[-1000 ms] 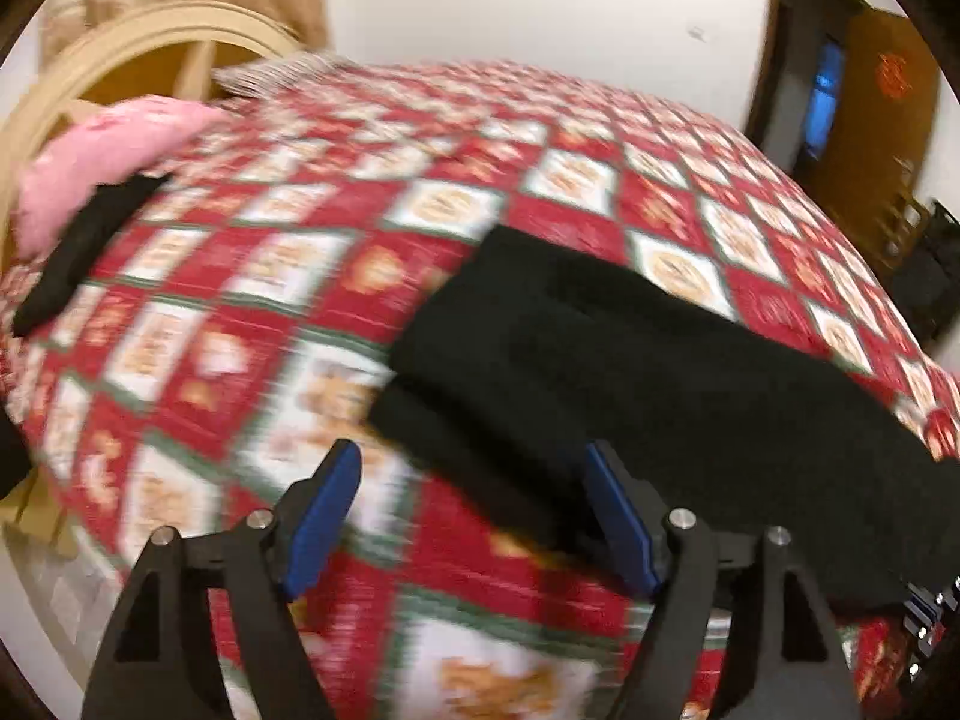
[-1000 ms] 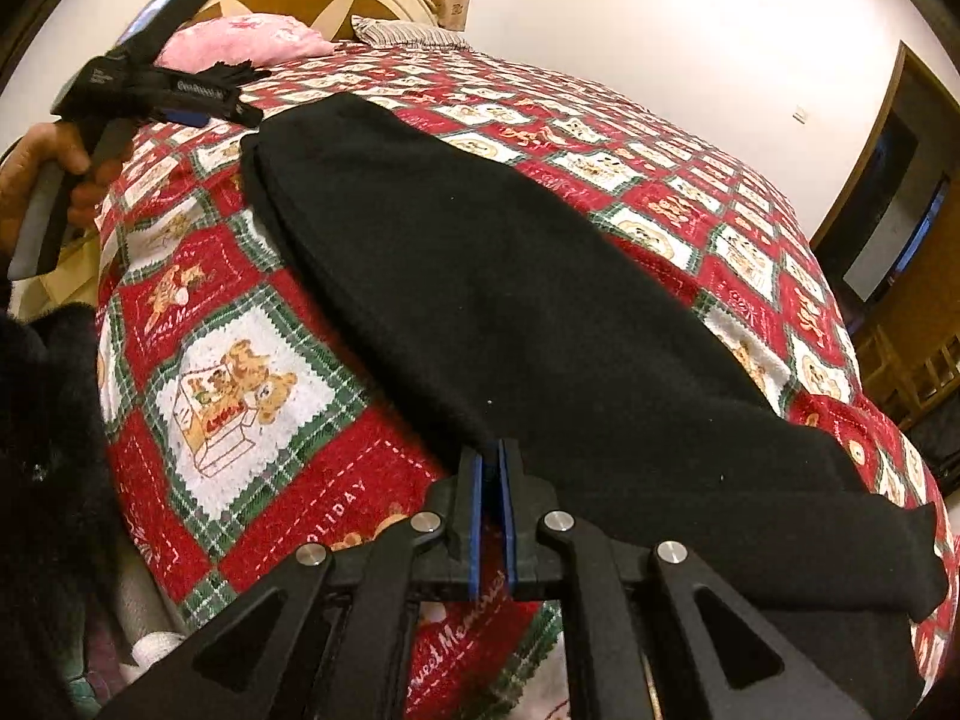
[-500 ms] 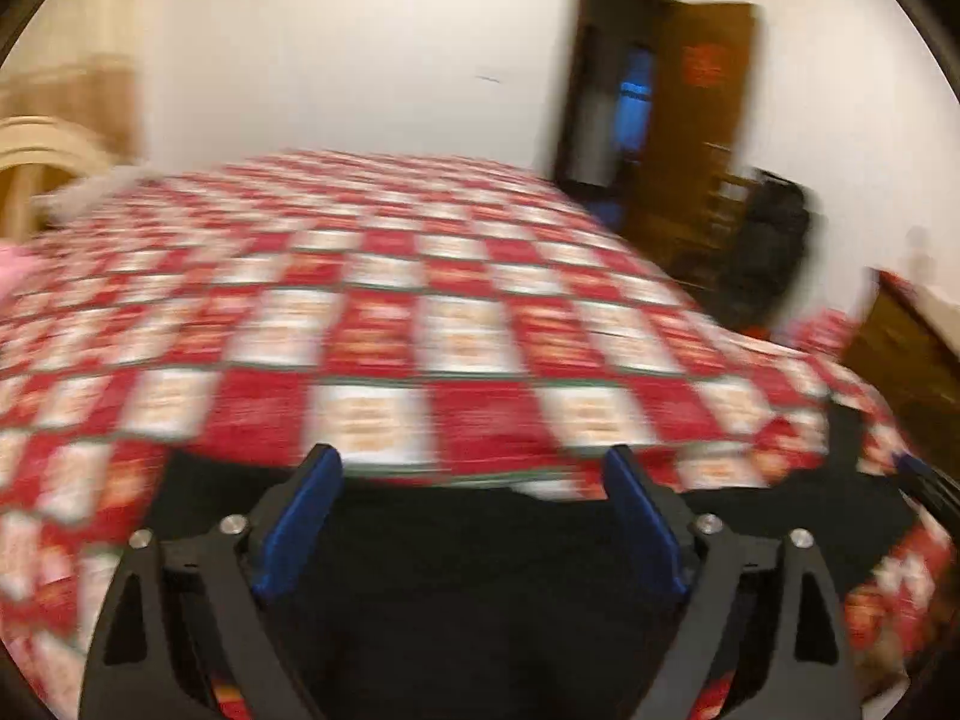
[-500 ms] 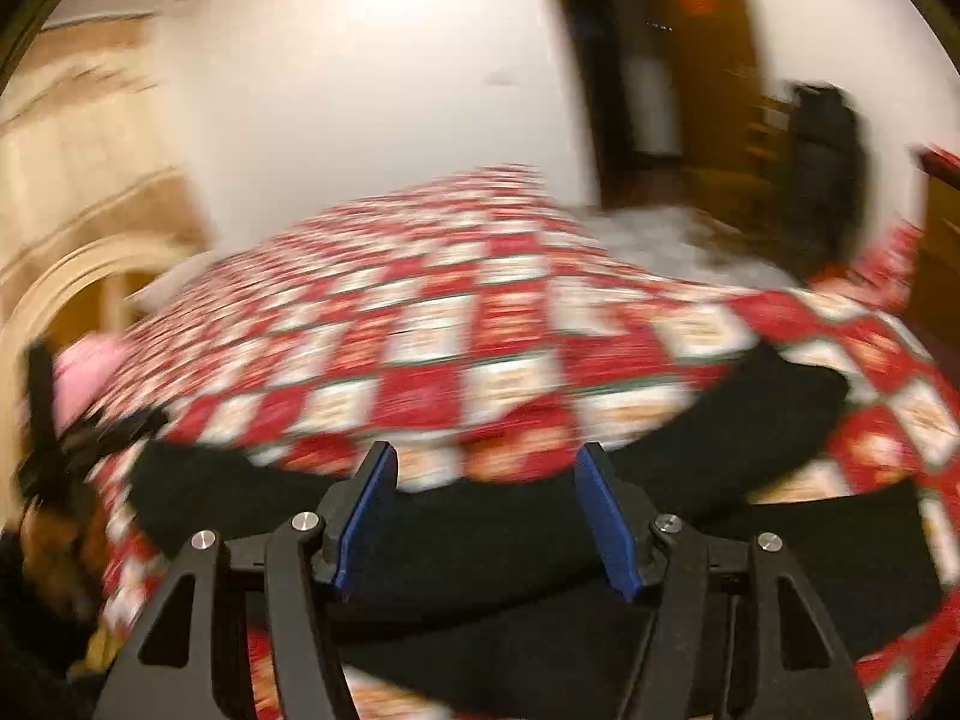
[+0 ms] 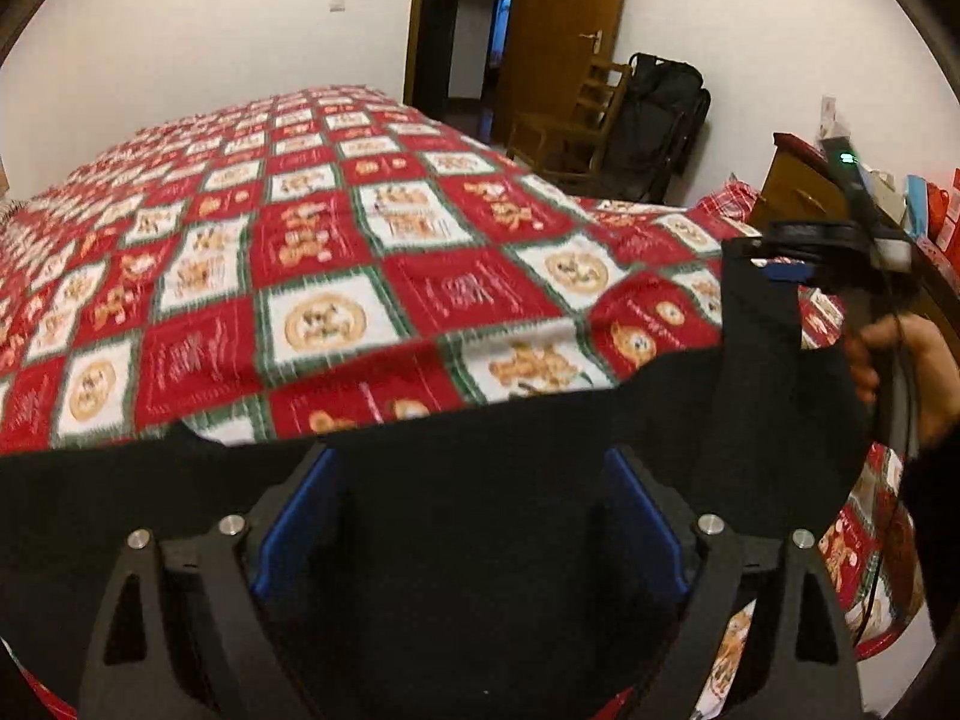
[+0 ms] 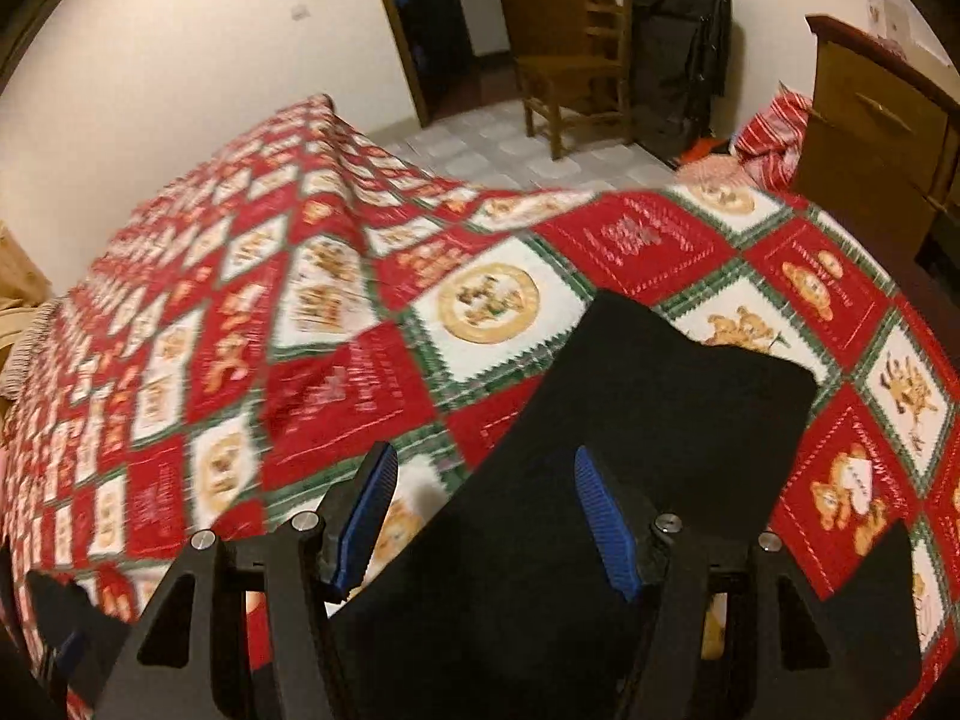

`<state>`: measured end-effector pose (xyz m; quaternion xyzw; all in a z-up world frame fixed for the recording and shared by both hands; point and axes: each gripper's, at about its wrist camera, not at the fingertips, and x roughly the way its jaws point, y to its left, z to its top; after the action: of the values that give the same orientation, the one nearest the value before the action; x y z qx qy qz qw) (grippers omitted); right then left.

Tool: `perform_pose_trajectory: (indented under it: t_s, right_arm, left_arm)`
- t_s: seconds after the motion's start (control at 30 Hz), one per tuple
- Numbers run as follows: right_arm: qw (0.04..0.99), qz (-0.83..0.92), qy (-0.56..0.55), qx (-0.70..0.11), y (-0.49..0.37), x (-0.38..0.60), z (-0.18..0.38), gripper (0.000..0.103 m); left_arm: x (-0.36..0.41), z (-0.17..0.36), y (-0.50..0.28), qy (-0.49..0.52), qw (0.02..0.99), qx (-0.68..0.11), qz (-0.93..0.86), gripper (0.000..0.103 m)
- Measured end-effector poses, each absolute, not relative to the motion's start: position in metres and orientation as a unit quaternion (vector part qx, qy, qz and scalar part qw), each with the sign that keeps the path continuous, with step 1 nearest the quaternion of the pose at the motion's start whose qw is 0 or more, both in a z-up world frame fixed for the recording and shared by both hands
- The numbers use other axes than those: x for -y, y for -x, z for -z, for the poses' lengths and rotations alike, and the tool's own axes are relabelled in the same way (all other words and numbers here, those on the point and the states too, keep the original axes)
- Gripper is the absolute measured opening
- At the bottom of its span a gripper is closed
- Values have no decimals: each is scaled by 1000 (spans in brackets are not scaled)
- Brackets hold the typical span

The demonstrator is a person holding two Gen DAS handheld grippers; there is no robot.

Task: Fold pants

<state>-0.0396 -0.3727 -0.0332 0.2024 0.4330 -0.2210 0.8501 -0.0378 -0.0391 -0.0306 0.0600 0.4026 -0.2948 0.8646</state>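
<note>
The black pants [image 5: 480, 480] lie along the near edge of the bed. My left gripper [image 5: 468, 516] is open with both blue pads over the black cloth, holding nothing. In the left wrist view the other gripper [image 5: 804, 258] shows at the right, by the far end of the pants, with a hand behind it. In the right wrist view the pants [image 6: 660, 384] run from the bottom up to a squared end on the quilt. My right gripper [image 6: 480, 510] is open above them, its right pad over the cloth and its left pad over the quilt.
A red, white and green patchwork quilt [image 5: 336, 252] covers the bed. Beyond the bed are an open wooden door [image 5: 564, 30], a wooden chair [image 6: 570, 60], a black bag [image 6: 678, 54] and a wooden cabinet [image 6: 870, 138] at the right.
Both views swung from the headboard side toward the door side. My right gripper went from shut to open. Both grippers have moved lower over the pants.
</note>
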Motion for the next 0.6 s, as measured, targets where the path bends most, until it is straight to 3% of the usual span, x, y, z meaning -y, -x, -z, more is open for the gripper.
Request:
perform_pose_trajectory:
  t_s: [0.2,0.23,0.27,0.33,0.6]
  right_arm:
    - [844,229,-191,-446,38,376,39,62]
    - [843,229,-181,-452,38,376,38,54]
    - [841,230,-176,-456,38,377,37,33]
    - [838,231,-178,-462,41,384,37,8]
    - [862,189,-258,-392,89,404,18,2]
  left_arm:
    - [54,34,39,-13,834,-431,345,92]
    - [58,32,41,-11,830,-429,356,92]
    - [63,29,44,-9,825,-424,373,92]
    - [77,24,51,-16,812,-419,405,92]
    - [117,48,64,-39,766,-458,450,91]
